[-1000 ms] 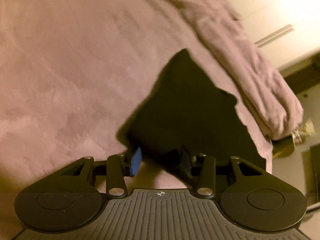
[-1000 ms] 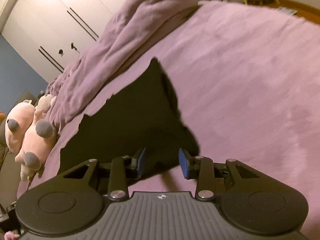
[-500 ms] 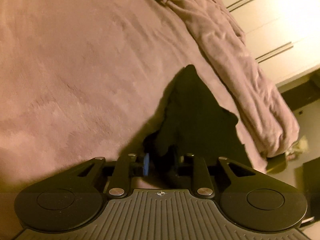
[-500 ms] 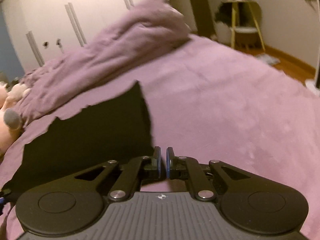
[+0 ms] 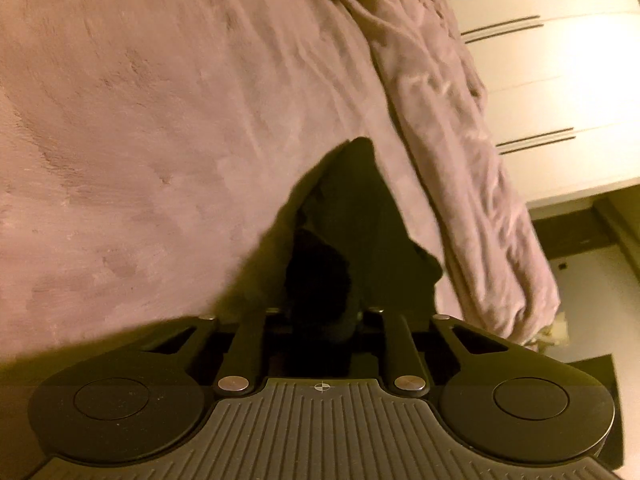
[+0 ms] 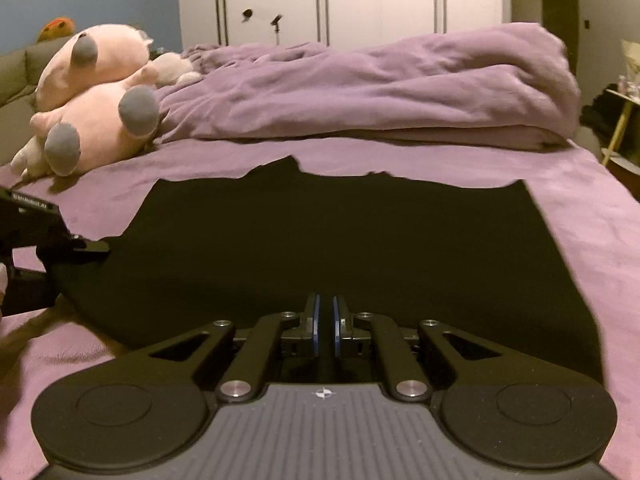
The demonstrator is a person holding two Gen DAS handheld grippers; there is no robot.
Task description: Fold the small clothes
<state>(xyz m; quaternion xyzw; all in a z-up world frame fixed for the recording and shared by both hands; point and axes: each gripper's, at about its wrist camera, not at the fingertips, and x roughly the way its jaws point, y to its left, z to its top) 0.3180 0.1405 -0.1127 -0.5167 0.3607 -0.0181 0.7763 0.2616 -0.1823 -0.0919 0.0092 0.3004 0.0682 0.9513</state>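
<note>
**Both grippers working the near edge of the dark garment**

The black garment point(image 6: 340, 236) is lying spread on the purple bedspread point(image 6: 592, 208), filling the middle of the right wrist view. Its near edge is running under the right gripper point(image 6: 326, 326), whose jaws are standing clenched to a thin slit with dark cloth between them.

In the left wrist view the garment point(image 5: 360, 216) is rising as a peak at centre frame, and a bunched fold is sitting between the left gripper point(image 5: 320, 320) fingers. The jaws are closing on that fold; the pads themselves are hidden by the cloth.

Compared with a second ago, both grippers were gaping wide with blue pads showing. The right view has rolled level, so the garment now is stretching straight across, and the left gripper point(image 6: 60, 252) is appearing at its lower left edge.
</note>
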